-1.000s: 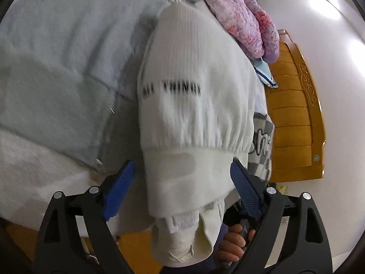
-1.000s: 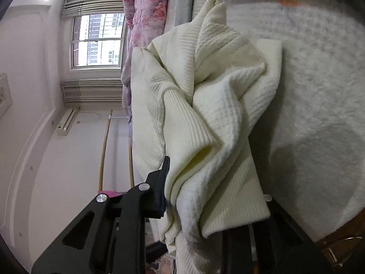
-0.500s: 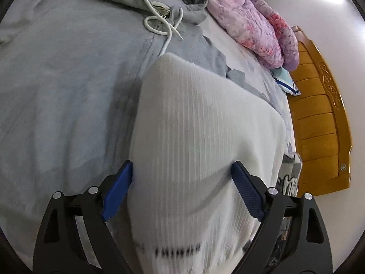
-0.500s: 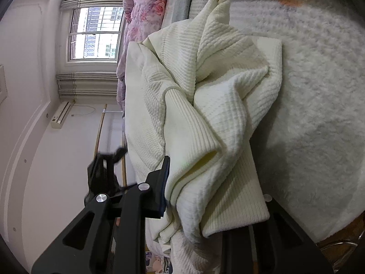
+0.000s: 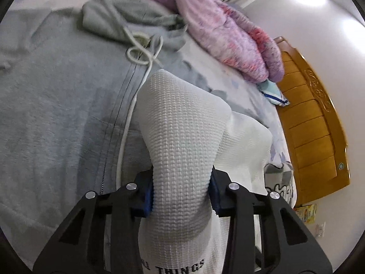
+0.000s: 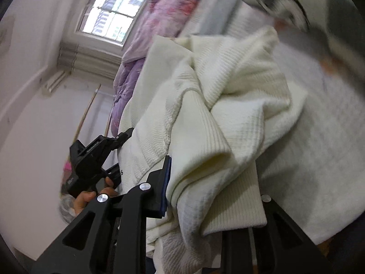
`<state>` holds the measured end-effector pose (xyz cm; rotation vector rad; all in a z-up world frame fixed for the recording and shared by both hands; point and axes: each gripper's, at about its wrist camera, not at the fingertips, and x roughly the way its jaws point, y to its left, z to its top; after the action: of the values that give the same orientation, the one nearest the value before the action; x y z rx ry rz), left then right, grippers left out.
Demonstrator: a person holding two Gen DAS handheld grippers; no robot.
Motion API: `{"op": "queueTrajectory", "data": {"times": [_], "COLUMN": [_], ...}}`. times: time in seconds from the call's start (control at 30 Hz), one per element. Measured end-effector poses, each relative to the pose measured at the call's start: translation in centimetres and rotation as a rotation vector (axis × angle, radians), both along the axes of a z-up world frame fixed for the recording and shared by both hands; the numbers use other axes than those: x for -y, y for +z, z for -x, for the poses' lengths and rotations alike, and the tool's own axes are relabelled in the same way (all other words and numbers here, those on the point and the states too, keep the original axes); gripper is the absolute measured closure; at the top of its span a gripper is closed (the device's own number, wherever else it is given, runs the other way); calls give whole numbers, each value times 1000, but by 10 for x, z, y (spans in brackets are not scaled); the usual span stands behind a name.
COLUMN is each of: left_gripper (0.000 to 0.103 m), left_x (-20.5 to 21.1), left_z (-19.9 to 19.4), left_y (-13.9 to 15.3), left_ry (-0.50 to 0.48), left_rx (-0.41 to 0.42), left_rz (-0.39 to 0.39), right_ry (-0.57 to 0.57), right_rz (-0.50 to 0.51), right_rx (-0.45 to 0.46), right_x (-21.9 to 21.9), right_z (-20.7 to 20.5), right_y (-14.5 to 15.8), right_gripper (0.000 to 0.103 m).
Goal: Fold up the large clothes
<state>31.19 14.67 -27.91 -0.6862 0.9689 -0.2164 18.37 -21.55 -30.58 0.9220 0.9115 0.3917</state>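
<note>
A white ribbed knit sweater with dark lettering near its lower edge rises in a bunched fold over the bed. My left gripper has its jaws closing on that fold, and both blue pads press into the knit. In the right wrist view the same cream sweater lies crumpled and draped. My right gripper is shut on a thick fold of it, its right finger hidden under the cloth. A hand holds the other gripper at the sweater's left edge.
A grey zip hoodie with a white drawstring lies spread on the bed under the sweater. A pink quilt is piled at the far side, by a wooden headboard. A checked garment lies at right. A window shows behind.
My left jaws have closed from wide open onto the sweater fold after sliding forward over the hoodie. The right gripper has risen and rolled with its fold, and the left gripper has come into its view.
</note>
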Motion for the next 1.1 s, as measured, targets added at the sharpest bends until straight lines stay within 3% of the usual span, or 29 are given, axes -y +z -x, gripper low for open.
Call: {"op": "queueTrajectory", "data": {"times": [0.07,0.27,0.33,0.4,0.5,0.57,0.73,0.8,0.97,1.1], "left_gripper": [66,66,66,66,67,66,66,66,66,67], "left_x": [-1,-14,-16,-15,-4,2,20,26,29,30], "left_z": [8,30,33,34,35,39,52,59,64,66], "left_y": [11,48,61,70,69,54,6,-1,5,6], "left_ry": [7,70,78,80,59,54,19,10,5,9], "left_rx": [35,135,164,163,131,88,-32,-28,-15,-21], "left_rz": [20,119,144,138,88,88,71,51,55,89], "right_ry": [27,93,115,136,134,118,34,6,10,15], "right_rz": [85,203,226,201,151,94,-51,-86,1,112], "right_rx": [59,204,229,196,119,50,-128,-179,-157,-51], "right_x": [-5,-17,-19,-16,-3,6,40,50,49,47], "right_z": [-1,-3,-4,-9,-14,-15,-2,6,10,13], "right_y": [22,77,92,99,91,77,17,-6,2,35], "right_gripper": [83,84,83,83,83,83,81,81,81,85]}}
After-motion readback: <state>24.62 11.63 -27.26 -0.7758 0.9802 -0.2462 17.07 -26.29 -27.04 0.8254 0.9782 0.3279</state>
